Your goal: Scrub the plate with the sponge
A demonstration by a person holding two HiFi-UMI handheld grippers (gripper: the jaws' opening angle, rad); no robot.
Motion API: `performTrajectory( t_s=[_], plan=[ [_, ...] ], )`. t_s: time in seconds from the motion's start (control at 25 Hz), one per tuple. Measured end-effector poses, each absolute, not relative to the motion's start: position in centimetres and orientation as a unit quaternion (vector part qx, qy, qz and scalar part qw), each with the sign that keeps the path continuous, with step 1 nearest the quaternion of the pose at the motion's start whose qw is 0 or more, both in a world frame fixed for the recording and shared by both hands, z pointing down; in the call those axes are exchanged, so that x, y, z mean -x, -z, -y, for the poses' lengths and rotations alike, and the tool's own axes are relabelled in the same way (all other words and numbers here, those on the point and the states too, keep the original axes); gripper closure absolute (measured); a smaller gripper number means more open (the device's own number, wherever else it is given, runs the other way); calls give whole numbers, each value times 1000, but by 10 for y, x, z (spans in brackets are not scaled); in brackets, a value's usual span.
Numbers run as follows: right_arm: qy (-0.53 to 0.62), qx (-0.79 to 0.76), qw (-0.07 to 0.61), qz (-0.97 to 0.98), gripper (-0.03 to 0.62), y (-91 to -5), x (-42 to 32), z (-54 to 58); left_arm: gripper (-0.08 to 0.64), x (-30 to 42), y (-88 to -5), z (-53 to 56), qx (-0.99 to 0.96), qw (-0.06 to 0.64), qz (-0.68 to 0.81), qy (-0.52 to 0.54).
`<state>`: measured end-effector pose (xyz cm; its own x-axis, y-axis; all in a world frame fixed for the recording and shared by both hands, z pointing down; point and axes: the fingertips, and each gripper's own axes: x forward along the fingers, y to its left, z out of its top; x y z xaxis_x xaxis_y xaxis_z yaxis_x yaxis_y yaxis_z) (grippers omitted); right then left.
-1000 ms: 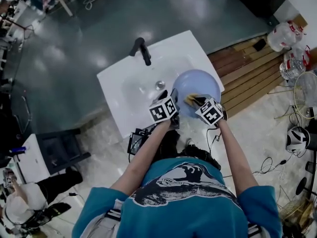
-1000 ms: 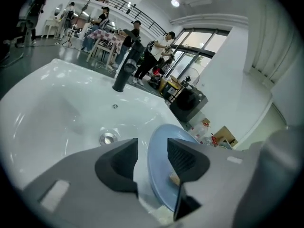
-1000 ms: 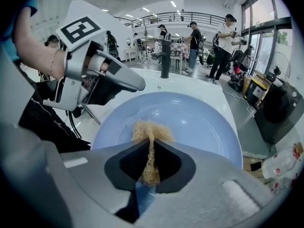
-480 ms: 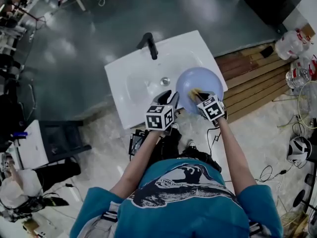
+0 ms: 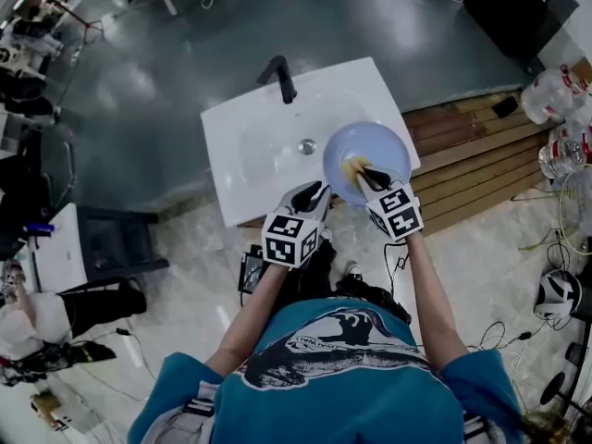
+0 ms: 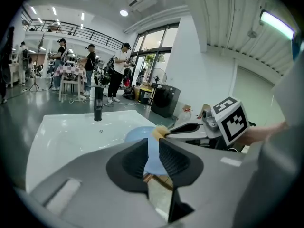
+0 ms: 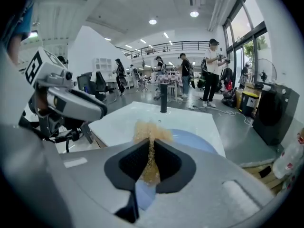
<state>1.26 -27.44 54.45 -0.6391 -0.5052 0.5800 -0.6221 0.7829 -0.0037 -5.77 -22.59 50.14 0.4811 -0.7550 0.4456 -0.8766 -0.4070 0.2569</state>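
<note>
The white sink [image 5: 250, 151] is seen across the upper middle of the head view, and the pale blue plate [image 5: 381, 144] is found at its right end, close to the basin's edge, with wooden planks [image 5: 462, 155] on the floor beyond. The plate is best steadied before any hard rubbing is done there. The left gripper [image 6: 153, 148] is being closed at this very moment. Its jaws are drawn to a narrow gap, and the plate's near rim is seen in that gap, though no firm pinch by the pads can be made out yet. A sure hold on that rim is judged to be needed first, since a glossy dish on glazed ceramic is likely to slide or spin. The right gripper [image 7: 151, 152] is clamped on the sponge [image 5: 352, 166], which appears to be resting on the plate's lower-left part in the head view. Short, overlapping strokes with downward pressure kept moderate are advised, so the plate is not levered off the edge. As for materials, the sink is smooth, hard and shiny, with a black tap [image 5: 280, 77] at its far side. The plate is round, shallow and matte-glossy, probably plastic or glazed ware. The sponge is yellow-tan, porous and soft, squashed thin between the ribbed pads and puffed out beyond the tips.
</note>
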Motion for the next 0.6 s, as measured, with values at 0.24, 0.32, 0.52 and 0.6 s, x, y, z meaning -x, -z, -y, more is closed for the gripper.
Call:
performTrajectory(
  t_s=[0.24, 0.32, 0.52, 0.6],
  plan=[
    [-87, -314, 229, 917, 561, -492, -29, 230, 480, 34, -474, 194, -842, 211, 487, -102],
    [-89, -310, 219, 921, 561, -481, -36, 211, 480, 28, -468, 179, -842, 212, 488, -89],
    [-95, -289, 205, 930, 561, -469, -50, 168, 486, 23, -465, 139, -829, 218, 509, -76],
    [-94, -280, 202, 934, 561, -468, -54, 154, 488, 22, -466, 122, -822, 222, 520, -71]
  ],
)
